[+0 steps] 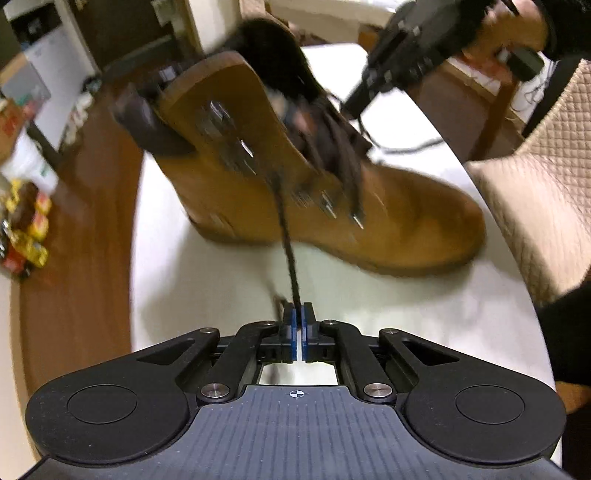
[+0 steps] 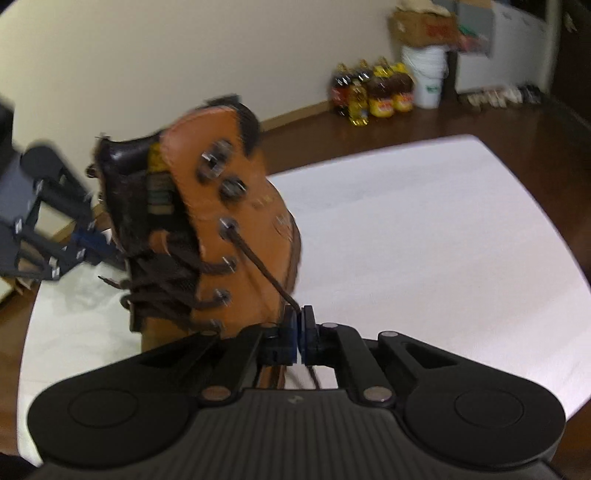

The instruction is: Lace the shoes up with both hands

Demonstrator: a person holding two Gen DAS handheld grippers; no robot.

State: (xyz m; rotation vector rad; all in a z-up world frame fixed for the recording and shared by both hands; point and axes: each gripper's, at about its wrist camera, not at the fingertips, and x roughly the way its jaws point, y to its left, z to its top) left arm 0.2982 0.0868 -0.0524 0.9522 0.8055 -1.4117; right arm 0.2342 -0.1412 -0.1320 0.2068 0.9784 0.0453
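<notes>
White table (image 1: 207, 280) bare around tan boot (image 1: 388, 221), left tool (image 1: 297, 314) and right tool (image 2: 298, 317) each clamped on dark lace (image 1: 288, 236)

Surroundings: white table (image 2: 424, 229) on dark wood floor (image 2: 480, 122).
Cluster of yellow-capped bottles (image 2: 373, 92) on floor by cream wall (image 2: 147, 55); white bucket (image 2: 424, 74) just beside, cardboard box (image 2: 421, 26) above it. Quilted beige chair back (image 1: 535, 206) at table edge; white cabinet (image 1: 48, 66) beyond.
</notes>
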